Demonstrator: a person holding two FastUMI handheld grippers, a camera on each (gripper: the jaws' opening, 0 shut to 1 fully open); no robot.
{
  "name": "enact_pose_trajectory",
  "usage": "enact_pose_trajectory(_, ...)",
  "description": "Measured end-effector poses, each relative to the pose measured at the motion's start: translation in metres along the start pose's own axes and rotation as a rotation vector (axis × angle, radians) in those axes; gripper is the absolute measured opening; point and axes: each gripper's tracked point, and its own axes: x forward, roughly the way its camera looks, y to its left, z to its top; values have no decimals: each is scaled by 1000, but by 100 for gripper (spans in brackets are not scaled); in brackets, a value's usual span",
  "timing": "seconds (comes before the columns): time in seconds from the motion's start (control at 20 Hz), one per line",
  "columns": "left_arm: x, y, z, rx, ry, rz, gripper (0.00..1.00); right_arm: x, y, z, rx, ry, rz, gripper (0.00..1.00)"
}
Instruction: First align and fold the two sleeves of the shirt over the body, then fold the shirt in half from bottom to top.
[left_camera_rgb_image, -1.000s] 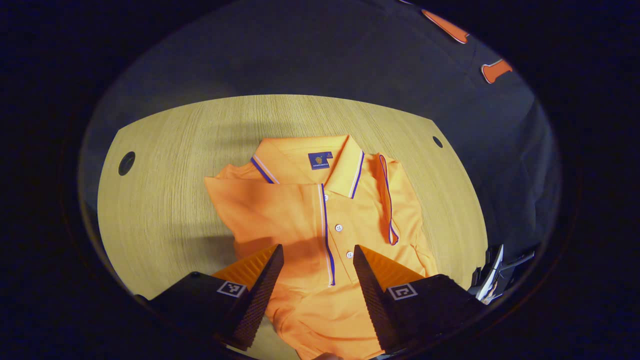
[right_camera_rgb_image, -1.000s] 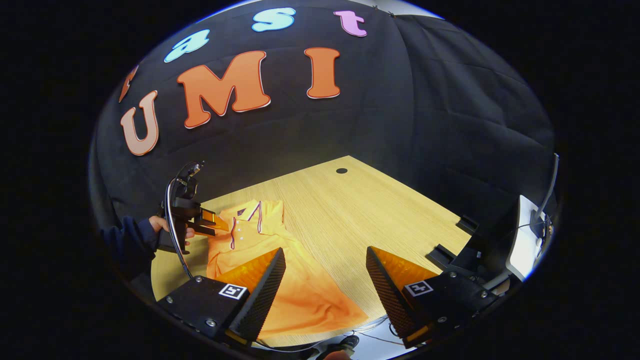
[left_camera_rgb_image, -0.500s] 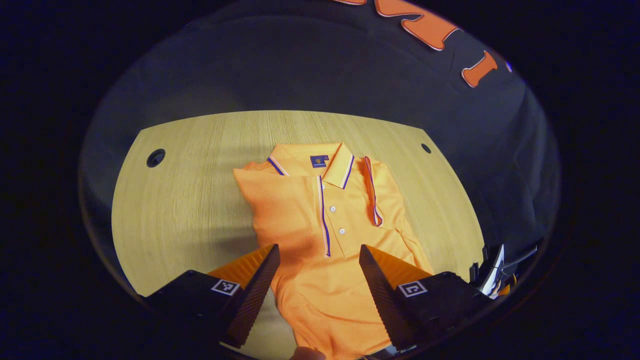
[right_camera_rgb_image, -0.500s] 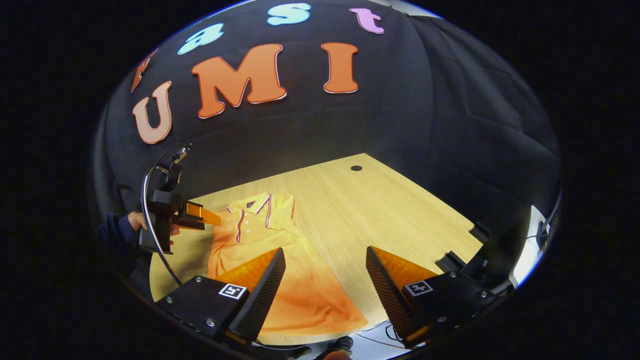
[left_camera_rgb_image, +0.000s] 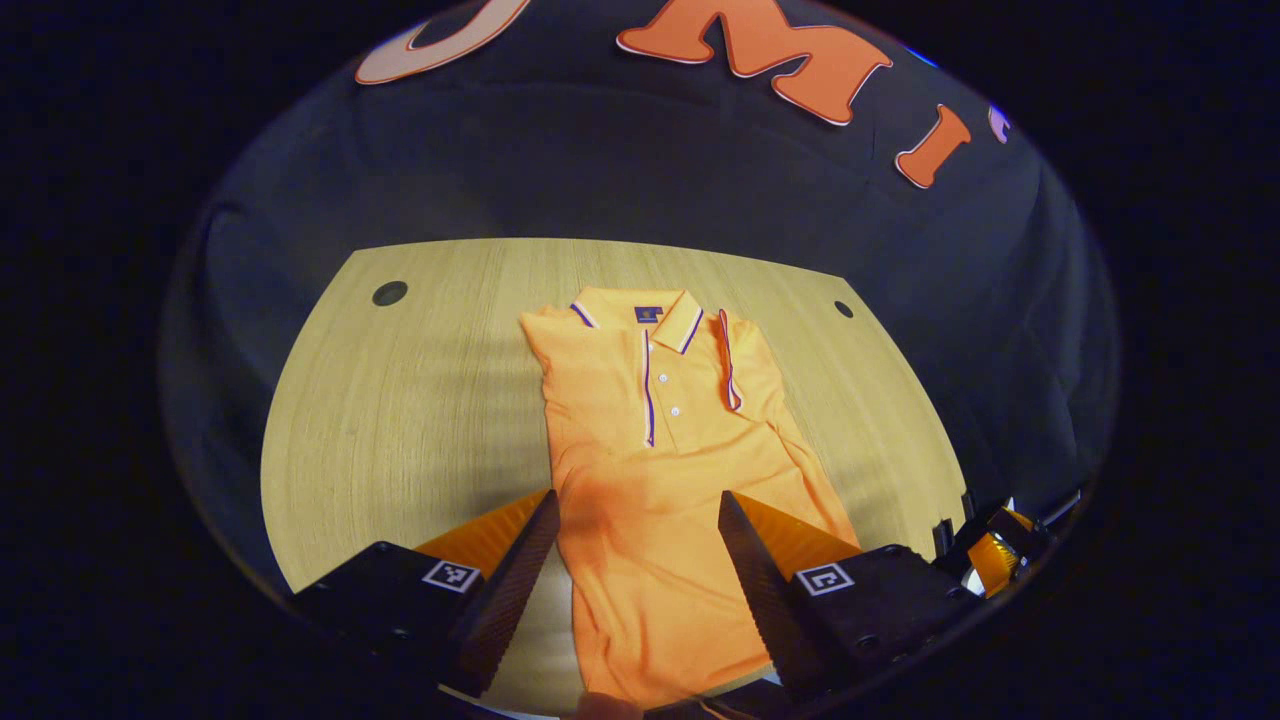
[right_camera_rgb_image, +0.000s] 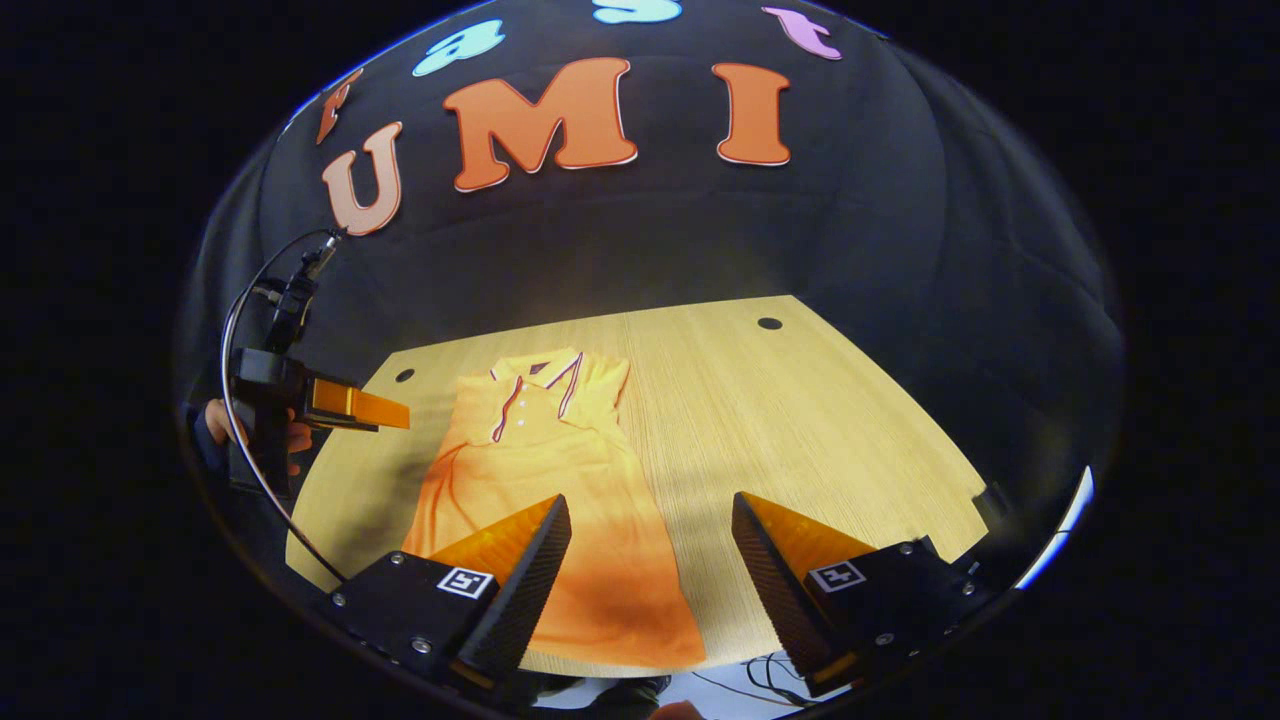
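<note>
An orange polo shirt (left_camera_rgb_image: 660, 440) with purple-striped collar and placket lies flat on the wooden table (left_camera_rgb_image: 400, 400), collar toward the far wall. Both sleeves are folded in over its body. In the left gripper view my left gripper (left_camera_rgb_image: 638, 510) hovers open above the shirt's lower half, holding nothing. In the right gripper view the shirt (right_camera_rgb_image: 545, 480) lies left of centre, and my right gripper (right_camera_rgb_image: 650, 515) stands open over the hem's right side. The left gripper (right_camera_rgb_image: 355, 408), held by a hand, hangs in the air to the shirt's left.
Round cable holes (left_camera_rgb_image: 389, 293) (left_camera_rgb_image: 843, 309) sit near the table's far corners. Bare wood extends to the shirt's right (right_camera_rgb_image: 820, 430). Cables (right_camera_rgb_image: 760, 670) hang below the near table edge. The other gripper's body (left_camera_rgb_image: 995, 555) shows at the lower right of the left gripper view.
Both grippers have pulled back and upward from the shirt, so it looks smaller and farther. The right gripper view has swung left toward the shirt. The shirt itself has not moved.
</note>
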Motion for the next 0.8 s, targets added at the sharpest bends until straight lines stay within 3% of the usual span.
enact_pose_trajectory(0.45, -27, 5, -124, -47, 131, 88, 99, 21, 3, -74, -102, 195, 125, 99)
enact_pose_trajectory(0.8, -27, 17, -216, -68, 258, 183, 99, 23, 0, -150, -126, 374, 161, 99)
